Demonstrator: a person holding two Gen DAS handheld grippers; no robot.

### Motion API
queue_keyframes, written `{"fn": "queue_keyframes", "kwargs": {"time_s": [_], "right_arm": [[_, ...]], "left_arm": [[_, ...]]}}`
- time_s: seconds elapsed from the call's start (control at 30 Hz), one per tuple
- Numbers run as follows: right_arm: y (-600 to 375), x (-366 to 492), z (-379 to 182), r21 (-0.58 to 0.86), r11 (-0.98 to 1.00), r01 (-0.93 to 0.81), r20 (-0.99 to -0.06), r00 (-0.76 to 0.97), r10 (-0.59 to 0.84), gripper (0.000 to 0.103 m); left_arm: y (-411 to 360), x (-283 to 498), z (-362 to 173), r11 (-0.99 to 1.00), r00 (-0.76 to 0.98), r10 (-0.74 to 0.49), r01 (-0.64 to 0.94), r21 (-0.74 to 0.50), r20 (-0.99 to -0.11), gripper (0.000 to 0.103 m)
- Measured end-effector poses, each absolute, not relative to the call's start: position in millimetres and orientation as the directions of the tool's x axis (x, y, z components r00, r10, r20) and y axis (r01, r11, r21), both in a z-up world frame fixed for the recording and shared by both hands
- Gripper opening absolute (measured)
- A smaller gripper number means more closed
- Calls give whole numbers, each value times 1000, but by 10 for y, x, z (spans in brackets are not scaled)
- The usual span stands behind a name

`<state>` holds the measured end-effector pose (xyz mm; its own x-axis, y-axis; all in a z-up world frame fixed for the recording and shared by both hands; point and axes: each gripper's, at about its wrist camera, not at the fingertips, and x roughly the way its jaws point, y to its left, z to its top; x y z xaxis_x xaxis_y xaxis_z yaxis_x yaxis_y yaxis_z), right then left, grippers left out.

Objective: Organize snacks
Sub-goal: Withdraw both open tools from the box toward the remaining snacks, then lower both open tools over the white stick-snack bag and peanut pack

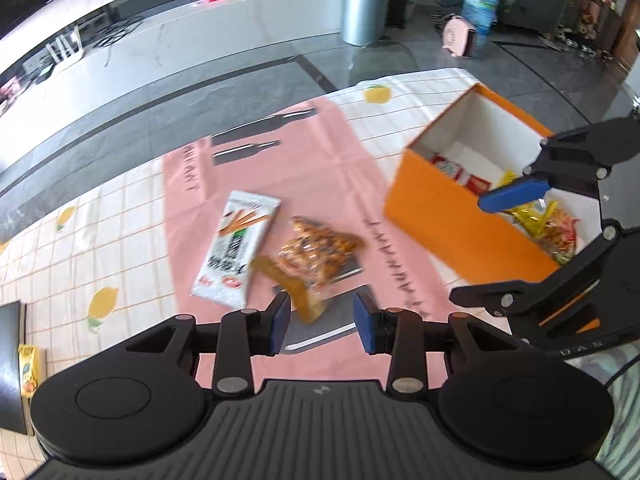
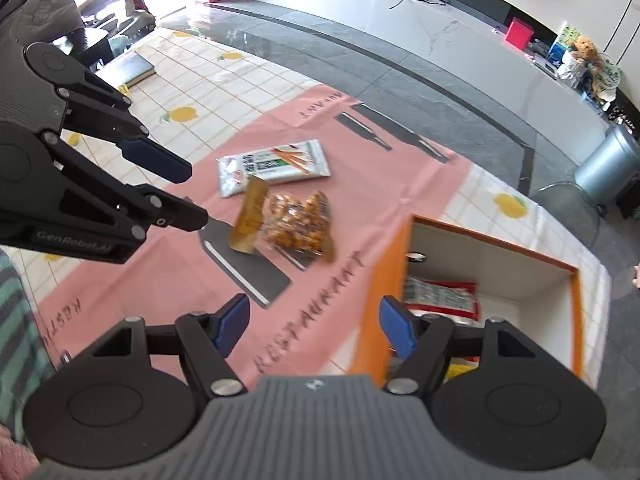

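A clear bag of brown snacks (image 1: 316,260) with an amber header lies on the pink mat, just ahead of my open, empty left gripper (image 1: 322,322). A white stick-snack packet (image 1: 238,248) lies to its left. The orange box (image 1: 452,224) at the right holds red and yellow snack packs. My right gripper (image 2: 314,326) is open and empty, hovering over the box's near edge (image 2: 384,280). The bag (image 2: 298,222) and white packet (image 2: 276,166) lie ahead of it; the left gripper (image 2: 192,196) shows at the left.
The table has a checked lemon-print cloth (image 1: 100,240) under the pink mat (image 1: 352,184). A dark book (image 2: 128,68) lies at the table's far left corner. A grey bin (image 1: 366,8) and water jug (image 1: 478,8) stand on the floor beyond.
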<state>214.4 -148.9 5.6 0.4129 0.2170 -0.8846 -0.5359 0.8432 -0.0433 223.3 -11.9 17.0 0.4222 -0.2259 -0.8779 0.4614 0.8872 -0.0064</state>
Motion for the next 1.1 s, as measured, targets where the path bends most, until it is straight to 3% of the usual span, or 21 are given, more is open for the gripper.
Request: {"fn": "queue_keyframes", "kwargs": {"time_s": [0.23,0.3,0.5,0.77,1.1], "right_arm": [[-1148,2374,-395,37,892,-451,-903,367,223,69],[-1107,2498,-535,56,924,-379,-913,356,201,69],[-1168,2918,-781,149,986,-71,-931,326,164,70],[-1206,3262,-1037,269,927,260,-941,274,196,70],[-1073,3484,-1169,217,913,346,-959,252,133,70]], "left_arm": [[300,2338,-159,914,437,-205,406,-12,-876,58],[366,2368,-273,913,438,-207,409,-11,-875,66],[476,2551,-595,917,456,-203,399,-5,-867,76],[526,2835,-831,908,488,-234,419,-10,-841,82],[396,2971,-1031,852,516,-235,518,81,-824,83]]}}
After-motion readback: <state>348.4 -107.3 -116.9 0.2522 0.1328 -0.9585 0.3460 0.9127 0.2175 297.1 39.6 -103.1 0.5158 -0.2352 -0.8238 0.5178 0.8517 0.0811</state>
